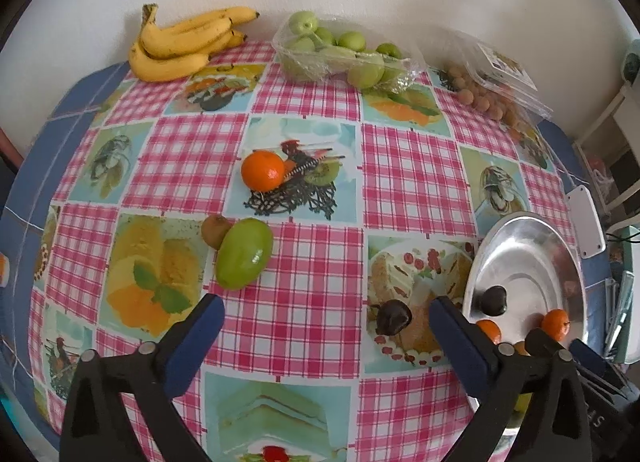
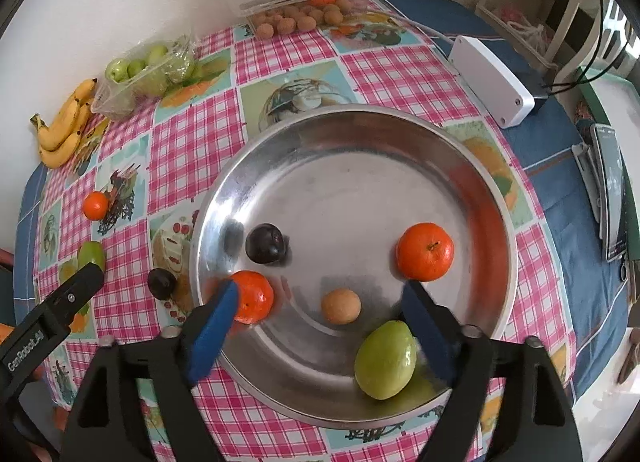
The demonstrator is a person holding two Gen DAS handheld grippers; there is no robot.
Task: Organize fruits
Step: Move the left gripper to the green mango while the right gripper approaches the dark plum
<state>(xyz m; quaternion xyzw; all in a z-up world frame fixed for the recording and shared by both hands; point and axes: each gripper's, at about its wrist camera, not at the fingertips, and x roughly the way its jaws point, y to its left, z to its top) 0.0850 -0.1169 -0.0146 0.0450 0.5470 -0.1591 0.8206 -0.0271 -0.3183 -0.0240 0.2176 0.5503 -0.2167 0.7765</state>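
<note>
from the left wrist view, the left gripper (image 1: 326, 316) hung over the checked tablecloth (image 1: 304, 262) with its blue fingers (image 1: 208, 322) spread wide and nothing between them. a dark plum (image 1: 393, 318) lay on the cloth just inside the right-hand finger, beside the steel dish (image 1: 560, 258). further out sat a green mango (image 1: 244, 253) touching a kiwi (image 1: 215, 230), and beyond them a lone tangerine (image 1: 263, 170). bananas (image 1: 180, 43), a tray of green fruit (image 1: 340, 51) and a clear box of small brown fruit (image 1: 492, 89) lined the wall edge. from the right wrist view, the right gripper (image 2: 320, 316) stood over the dish (image 2: 400, 121), jaws apart and empty — inside lay two tangerines (image 2: 425, 251), a plum (image 2: 266, 243), a small tan fruit (image 2: 341, 306) and a green mango (image 2: 385, 360). the other gripper's black body (image 2: 60, 306) showed at the left edge.
</note>
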